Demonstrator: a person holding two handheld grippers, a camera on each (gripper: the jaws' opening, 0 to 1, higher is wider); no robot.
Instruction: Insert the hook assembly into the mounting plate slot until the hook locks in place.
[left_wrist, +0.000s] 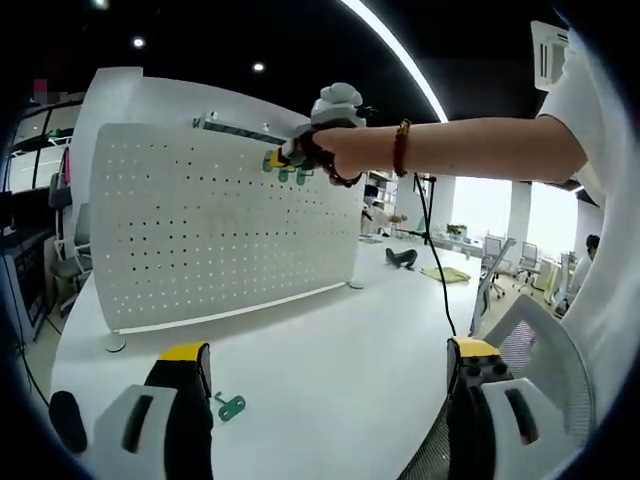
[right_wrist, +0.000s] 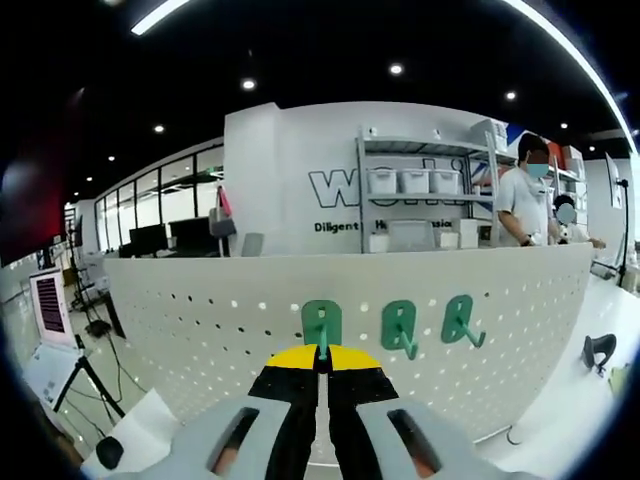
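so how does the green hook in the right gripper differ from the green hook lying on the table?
The green plastic hook in the right gripper is upright against the white pegboard, pinched by the right gripper; the green hook on the white table lies flat and loose, beside the open left gripper. One sits beside two mounted hooks, the other alone. Both share the colour.

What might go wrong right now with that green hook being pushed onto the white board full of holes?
1. The right gripper pinches only a thin part of the green hook, so it may twist or slip before locking into the pegboard.
2. Two mounted hooks sit close beside it and might get bumped.
3. A spare hook lies near the left gripper and may be knocked away.
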